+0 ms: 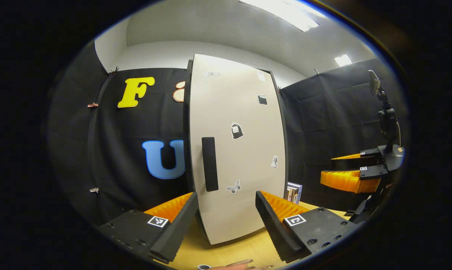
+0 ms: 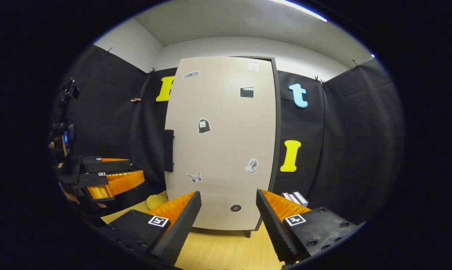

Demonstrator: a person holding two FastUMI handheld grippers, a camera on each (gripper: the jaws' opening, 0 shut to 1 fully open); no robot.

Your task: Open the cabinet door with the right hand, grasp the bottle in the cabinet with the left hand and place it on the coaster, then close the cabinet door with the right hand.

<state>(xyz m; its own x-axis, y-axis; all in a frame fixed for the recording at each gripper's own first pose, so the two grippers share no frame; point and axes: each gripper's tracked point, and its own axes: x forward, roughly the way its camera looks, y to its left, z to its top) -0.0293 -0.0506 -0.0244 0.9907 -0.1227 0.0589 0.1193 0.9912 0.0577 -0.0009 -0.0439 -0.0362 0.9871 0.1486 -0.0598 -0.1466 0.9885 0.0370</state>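
Wooden table (image 2: 218, 247), shut cabinet door (image 2: 222, 142) ahead of both hand-held grippers, left (image 1: 226, 221), right (image 2: 228, 221), fingers apart.

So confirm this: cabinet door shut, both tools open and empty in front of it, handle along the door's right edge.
Wrong on the handle. In the right gripper view the dark handle runs along the left edge of the cabinet door. The rest holds: door shut, right tool and left tool open and empty.

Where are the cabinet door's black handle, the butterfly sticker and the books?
Black vertical bar handle (image 1: 210, 164): left gripper view, mid-bar.
Pale butterfly sticker (image 2: 194, 177): right gripper view, its body, on the beige door.
Small stack of books (image 2: 294, 197): right gripper view, top cover.
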